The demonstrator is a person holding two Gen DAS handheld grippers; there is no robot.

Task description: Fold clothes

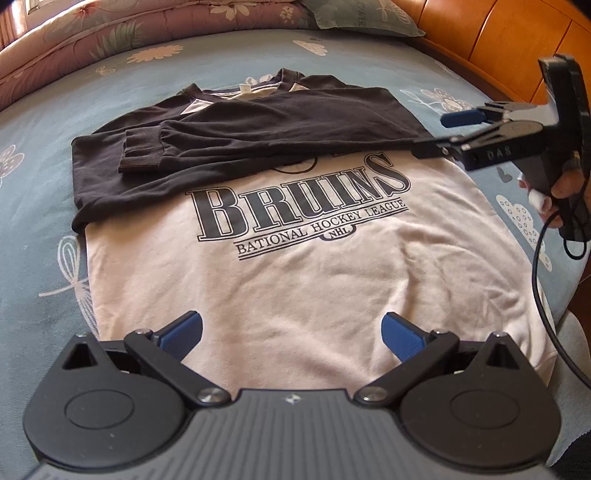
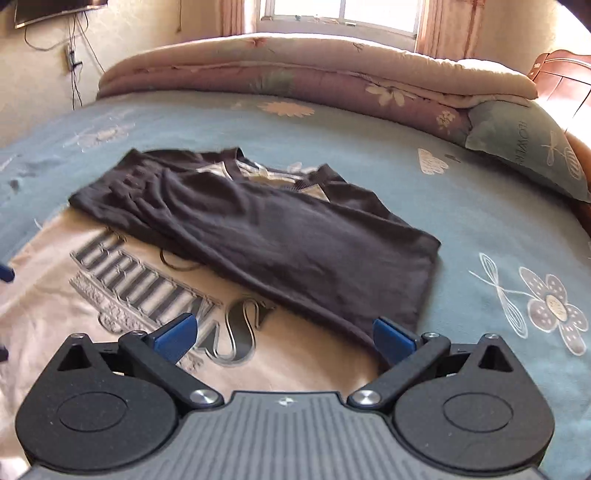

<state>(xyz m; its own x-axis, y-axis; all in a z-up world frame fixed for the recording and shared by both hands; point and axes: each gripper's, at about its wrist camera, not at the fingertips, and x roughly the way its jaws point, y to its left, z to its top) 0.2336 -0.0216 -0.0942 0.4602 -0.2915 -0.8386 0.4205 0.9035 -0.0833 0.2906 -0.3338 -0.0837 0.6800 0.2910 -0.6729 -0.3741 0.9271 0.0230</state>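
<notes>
A cream sweatshirt (image 1: pixel 295 266) with a black "BRUINS" print lies flat on the bed, front up. Both black sleeves (image 1: pixel 236 136) are folded across its chest, one cuff (image 1: pixel 142 151) on top. My left gripper (image 1: pixel 291 334) hovers open over the hem, blue pads wide apart, nothing between them. The right gripper (image 1: pixel 445 134) reaches in from the right at the sleeve's shoulder edge. In the right wrist view the right gripper (image 2: pixel 284 338) is open over the sweatshirt (image 2: pixel 74 332), its right pad (image 2: pixel 393 339) at the edge of the black sleeve (image 2: pixel 280 240).
A blue flowered bedsheet (image 1: pixel 44 192) covers the bed. A rolled quilt (image 2: pixel 314 70) and a pillow (image 2: pixel 524 144) lie along the far side, a wooden headboard (image 1: pixel 491 33) to the right. A hand (image 1: pixel 565 188) and a black cable (image 1: pixel 543 288) trail behind the right gripper.
</notes>
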